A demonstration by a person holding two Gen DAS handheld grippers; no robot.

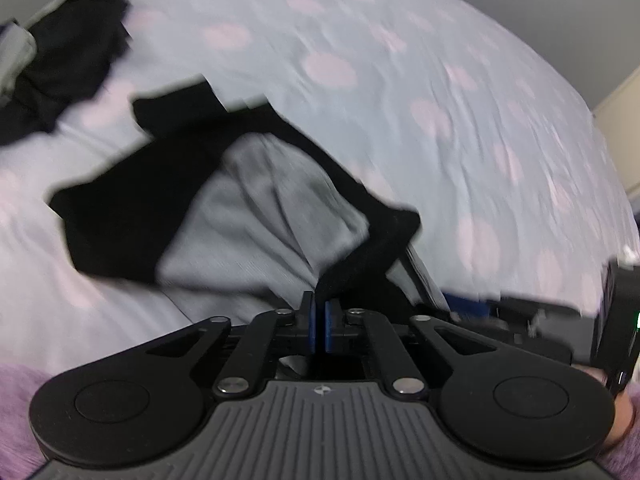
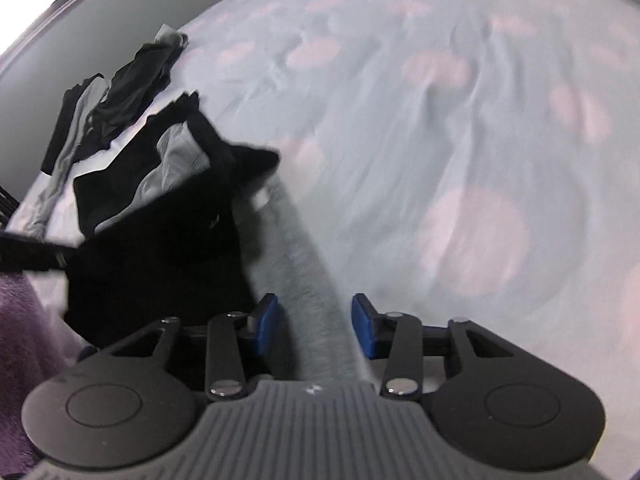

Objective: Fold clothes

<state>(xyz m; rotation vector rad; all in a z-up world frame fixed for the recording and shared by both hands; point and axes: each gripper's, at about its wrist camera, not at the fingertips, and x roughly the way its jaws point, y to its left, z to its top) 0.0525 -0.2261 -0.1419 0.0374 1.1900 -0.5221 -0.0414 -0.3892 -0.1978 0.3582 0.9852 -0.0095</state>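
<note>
The left gripper (image 1: 320,312) pinches the black-and-grey garment (image 1: 256,208) at lower centre; the right gripper (image 2: 314,324) stands spread, grey cloth between the jaws.

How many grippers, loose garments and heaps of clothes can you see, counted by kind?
Grippers: 2, left gripper, right gripper
Loose garments: 1, black-and-grey garment
Heaps: 1, heap of clothes
Total: 4
</note>
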